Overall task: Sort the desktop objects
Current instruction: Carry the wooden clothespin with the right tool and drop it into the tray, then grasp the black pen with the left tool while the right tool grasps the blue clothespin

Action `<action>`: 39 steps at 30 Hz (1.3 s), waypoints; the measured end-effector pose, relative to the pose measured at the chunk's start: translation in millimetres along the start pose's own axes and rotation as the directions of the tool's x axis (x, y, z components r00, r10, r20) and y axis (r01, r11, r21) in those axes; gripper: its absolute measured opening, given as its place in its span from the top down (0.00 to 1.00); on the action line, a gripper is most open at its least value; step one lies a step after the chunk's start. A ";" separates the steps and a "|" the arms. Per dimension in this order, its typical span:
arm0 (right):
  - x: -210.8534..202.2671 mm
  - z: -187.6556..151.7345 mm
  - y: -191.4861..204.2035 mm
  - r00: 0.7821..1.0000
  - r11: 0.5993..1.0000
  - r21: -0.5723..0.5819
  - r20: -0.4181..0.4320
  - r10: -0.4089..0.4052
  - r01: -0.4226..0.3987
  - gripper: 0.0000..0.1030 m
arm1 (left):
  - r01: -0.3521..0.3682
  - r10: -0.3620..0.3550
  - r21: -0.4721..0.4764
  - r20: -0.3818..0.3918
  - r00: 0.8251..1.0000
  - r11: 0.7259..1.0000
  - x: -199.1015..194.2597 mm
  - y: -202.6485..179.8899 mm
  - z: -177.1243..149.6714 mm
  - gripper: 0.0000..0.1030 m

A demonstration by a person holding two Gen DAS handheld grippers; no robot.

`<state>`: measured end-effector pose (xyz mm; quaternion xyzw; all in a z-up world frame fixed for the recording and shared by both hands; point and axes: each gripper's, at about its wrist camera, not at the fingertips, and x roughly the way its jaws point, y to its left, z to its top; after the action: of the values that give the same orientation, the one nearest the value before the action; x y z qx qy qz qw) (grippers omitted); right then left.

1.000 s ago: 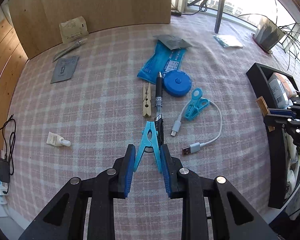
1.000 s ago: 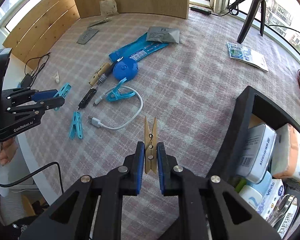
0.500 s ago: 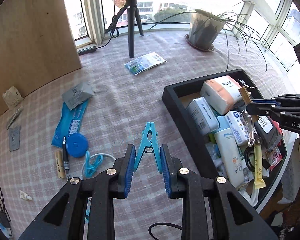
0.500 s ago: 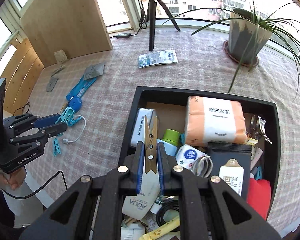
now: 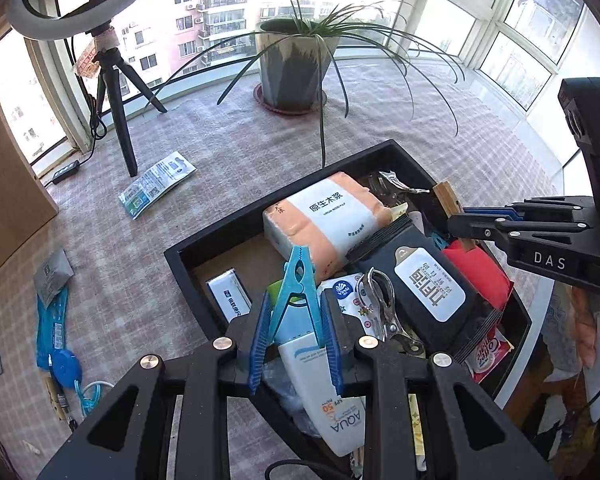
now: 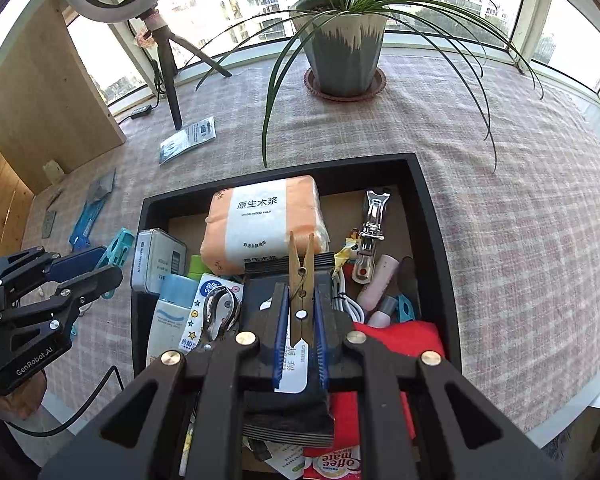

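Both claws carried from the tablecloth (pegs gripped) to above the black tray (image 6: 432, 216), left claw (image 5: 296, 344), right claw (image 6: 300, 332)

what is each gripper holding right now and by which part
Left gripper: blue plastic clothespin, gripped across its splayed handle legs. Right gripper: wooden clothespin, gripped on its flat sides at the lower end.

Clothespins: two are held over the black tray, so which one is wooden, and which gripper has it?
The wooden clothespin, tan with a metal spring, is clamped in the right gripper. The left gripper holds the blue plastic clothespin.
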<state>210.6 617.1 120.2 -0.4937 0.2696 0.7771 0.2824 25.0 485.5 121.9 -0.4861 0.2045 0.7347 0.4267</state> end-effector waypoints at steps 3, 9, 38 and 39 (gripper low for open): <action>-0.8 -0.6 -4.7 1.000 1.000 0.010 -0.001 -0.007 0.007 0.88 | 0.012 -0.012 0.012 -0.001 1.000 1.000 2.5 -10.8 3.4 0.76; -5.6 1.0 1.5 1.000 1.000 -0.002 0.019 -0.016 0.016 0.45 | 0.004 -0.004 0.019 0.001 1.000 1.000 1.6 -14.9 2.2 0.41; 4.5 -2.1 161.7 0.975 0.938 -0.268 -0.060 0.212 -0.221 0.45 | -0.295 0.257 -0.485 -0.145 0.955 0.823 -66.0 201.9 -144.0 0.42; 4.9 -3.7 170.1 0.973 0.934 -0.274 -0.066 0.221 -0.231 0.45 | -0.303 0.263 -0.506 -0.152 0.953 0.807 -70.5 213.0 -152.5 0.43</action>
<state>91.3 497.1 138.2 -0.5076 0.2166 0.8261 0.1138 -57.1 228.6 92.5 -0.5747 0.0825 0.7992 0.1558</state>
